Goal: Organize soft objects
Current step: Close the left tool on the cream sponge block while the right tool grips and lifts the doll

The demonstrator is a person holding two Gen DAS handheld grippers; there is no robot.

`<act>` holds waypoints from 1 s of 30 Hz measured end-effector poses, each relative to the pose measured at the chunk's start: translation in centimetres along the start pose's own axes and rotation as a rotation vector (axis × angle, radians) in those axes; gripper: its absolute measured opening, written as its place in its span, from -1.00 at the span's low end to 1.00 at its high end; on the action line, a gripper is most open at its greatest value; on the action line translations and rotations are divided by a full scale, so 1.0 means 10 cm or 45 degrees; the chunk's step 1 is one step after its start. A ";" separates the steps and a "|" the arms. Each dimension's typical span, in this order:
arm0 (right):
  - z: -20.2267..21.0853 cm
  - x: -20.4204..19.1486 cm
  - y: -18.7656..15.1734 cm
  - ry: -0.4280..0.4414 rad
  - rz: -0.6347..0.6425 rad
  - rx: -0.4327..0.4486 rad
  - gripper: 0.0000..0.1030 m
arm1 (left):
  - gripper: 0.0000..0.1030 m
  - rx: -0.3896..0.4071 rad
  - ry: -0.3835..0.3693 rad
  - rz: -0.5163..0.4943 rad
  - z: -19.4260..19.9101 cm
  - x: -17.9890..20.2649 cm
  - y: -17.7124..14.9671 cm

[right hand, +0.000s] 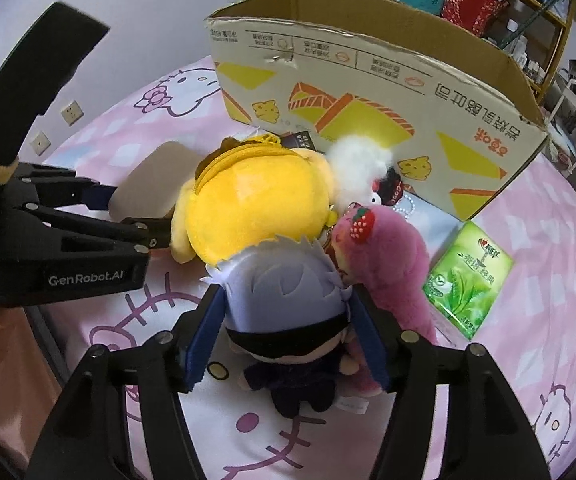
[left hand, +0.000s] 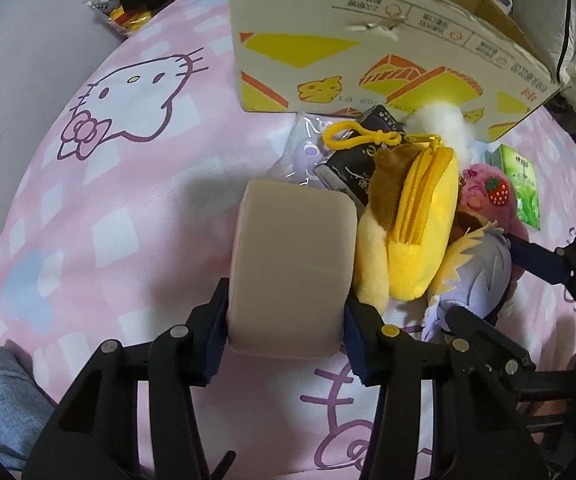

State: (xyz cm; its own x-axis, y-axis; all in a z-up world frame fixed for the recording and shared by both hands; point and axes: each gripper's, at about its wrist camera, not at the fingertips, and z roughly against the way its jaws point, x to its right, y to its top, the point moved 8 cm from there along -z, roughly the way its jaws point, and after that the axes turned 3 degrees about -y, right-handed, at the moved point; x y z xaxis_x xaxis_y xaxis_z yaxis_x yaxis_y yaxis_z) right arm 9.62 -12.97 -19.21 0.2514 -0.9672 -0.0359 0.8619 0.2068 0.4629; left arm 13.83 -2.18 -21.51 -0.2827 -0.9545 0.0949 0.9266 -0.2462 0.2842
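My left gripper is shut on a pale pink soft block and holds it over the pink Hello Kitty sheet; the gripper also shows in the right wrist view. My right gripper is shut on a small doll with lavender hair and a black blindfold; the doll shows in the left wrist view. Beside them lie a yellow plush coin purse, a pink plush with a strawberry and a white fluffy toy.
An open cardboard box stands on the bed behind the pile. A green tissue pack lies to the right. A dark packet and a clear purple pouch lie near the box. Shelves stand at the back right.
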 end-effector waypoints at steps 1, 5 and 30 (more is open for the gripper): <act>0.01 0.01 0.00 0.007 -0.009 0.008 0.27 | -0.06 0.003 -0.004 0.007 0.00 -0.01 0.00; 0.09 0.08 -0.02 0.028 -0.044 0.035 0.24 | -0.06 0.012 -0.008 0.011 0.04 0.00 -0.02; 0.84 0.67 0.13 0.074 -0.414 0.427 0.24 | -0.08 0.321 -0.002 -0.060 0.71 0.23 -0.17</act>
State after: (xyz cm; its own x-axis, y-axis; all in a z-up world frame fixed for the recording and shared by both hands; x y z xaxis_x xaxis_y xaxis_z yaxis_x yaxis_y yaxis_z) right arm 8.70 -20.43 -11.41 0.0239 -0.9621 -0.2715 0.7128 -0.1740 0.6795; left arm 9.84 -2.78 -14.97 -0.3250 -0.9425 0.0775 0.8213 -0.2407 0.5173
